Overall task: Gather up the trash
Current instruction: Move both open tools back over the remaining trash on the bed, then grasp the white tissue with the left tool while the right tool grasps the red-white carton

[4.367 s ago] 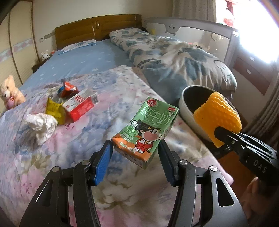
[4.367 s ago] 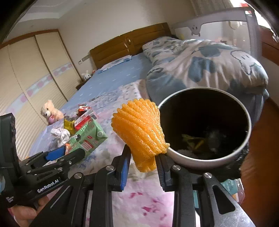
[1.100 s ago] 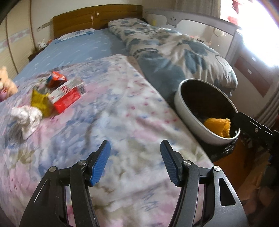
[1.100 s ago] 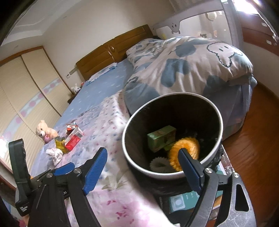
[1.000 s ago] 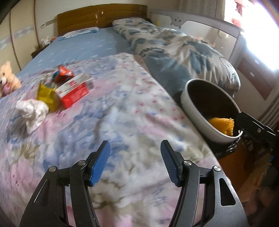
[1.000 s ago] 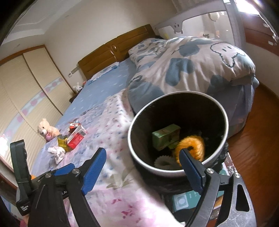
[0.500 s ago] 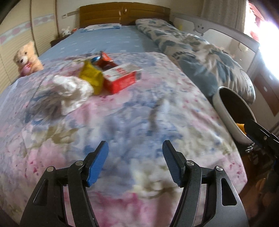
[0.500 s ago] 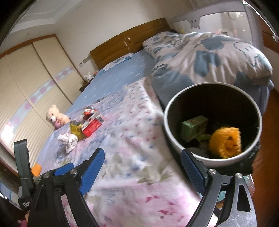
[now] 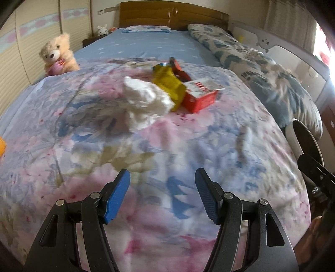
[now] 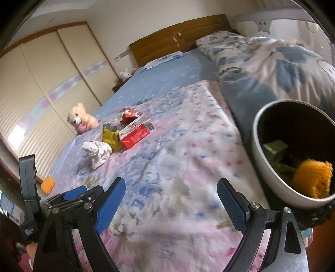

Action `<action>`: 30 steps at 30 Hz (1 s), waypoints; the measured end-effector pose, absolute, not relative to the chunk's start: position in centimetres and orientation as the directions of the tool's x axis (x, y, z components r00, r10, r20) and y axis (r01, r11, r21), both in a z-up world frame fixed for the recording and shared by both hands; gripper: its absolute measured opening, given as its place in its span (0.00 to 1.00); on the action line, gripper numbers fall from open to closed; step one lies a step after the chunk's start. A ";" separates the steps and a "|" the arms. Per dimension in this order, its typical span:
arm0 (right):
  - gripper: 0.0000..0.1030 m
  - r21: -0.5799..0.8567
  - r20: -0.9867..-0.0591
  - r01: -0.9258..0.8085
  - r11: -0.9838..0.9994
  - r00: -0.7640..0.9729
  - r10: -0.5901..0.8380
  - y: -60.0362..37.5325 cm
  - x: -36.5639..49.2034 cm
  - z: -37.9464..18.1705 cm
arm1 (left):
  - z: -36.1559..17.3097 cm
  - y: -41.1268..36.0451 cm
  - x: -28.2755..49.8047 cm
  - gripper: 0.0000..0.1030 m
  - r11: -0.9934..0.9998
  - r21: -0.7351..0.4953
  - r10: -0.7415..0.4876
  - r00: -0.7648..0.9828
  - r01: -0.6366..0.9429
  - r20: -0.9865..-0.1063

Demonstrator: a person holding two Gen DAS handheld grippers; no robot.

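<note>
Trash lies in a pile on the floral bedspread: a crumpled white tissue (image 9: 144, 104) (image 10: 97, 151), a yellow wrapper (image 9: 167, 83) (image 10: 110, 137), a red and white box (image 9: 200, 94) (image 10: 136, 129) and a red wrapper (image 9: 180, 70) (image 10: 129, 114). A round bin (image 10: 258, 146) (image 9: 293, 134) stands at the bed's right edge and holds a green carton (image 10: 274, 147) and an orange foam net (image 10: 312, 181). My left gripper (image 9: 162, 191) is open and empty, short of the pile. My right gripper (image 10: 170, 197) is open and empty, left of the bin.
A teddy bear (image 9: 57, 55) (image 10: 81, 120) sits at the bed's left side. A folded patterned duvet (image 9: 261, 69) (image 10: 272, 58) lies along the right. An orange foam piece (image 10: 47, 184) lies at the bed's left edge. A wooden headboard (image 9: 171, 13) stands at the far end.
Both grippers let go of the green carton and orange net, which now lie in the bin. Both then swung left toward the trash pile; the pile looks nearer in the left wrist view.
</note>
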State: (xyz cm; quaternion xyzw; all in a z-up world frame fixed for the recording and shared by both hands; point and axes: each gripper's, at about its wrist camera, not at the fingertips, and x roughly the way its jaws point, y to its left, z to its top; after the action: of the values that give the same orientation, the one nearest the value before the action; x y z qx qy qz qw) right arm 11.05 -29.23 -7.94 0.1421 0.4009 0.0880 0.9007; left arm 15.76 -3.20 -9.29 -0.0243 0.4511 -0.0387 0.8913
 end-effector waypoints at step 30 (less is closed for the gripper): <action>0.88 0.314 -0.726 -0.175 0.933 0.589 0.355 -22.5 20.4 -10.0 | -9.3 0.9 22.6 0.69 0.995 -0.095 -0.084 0.595 0.013 -0.799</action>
State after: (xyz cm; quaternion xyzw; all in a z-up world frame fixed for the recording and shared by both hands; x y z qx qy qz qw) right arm 20.44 -22.49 -9.95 0.1051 0.4276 0.1497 0.8852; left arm 22.62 0.92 -9.29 -0.0399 0.4490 -0.0271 0.8922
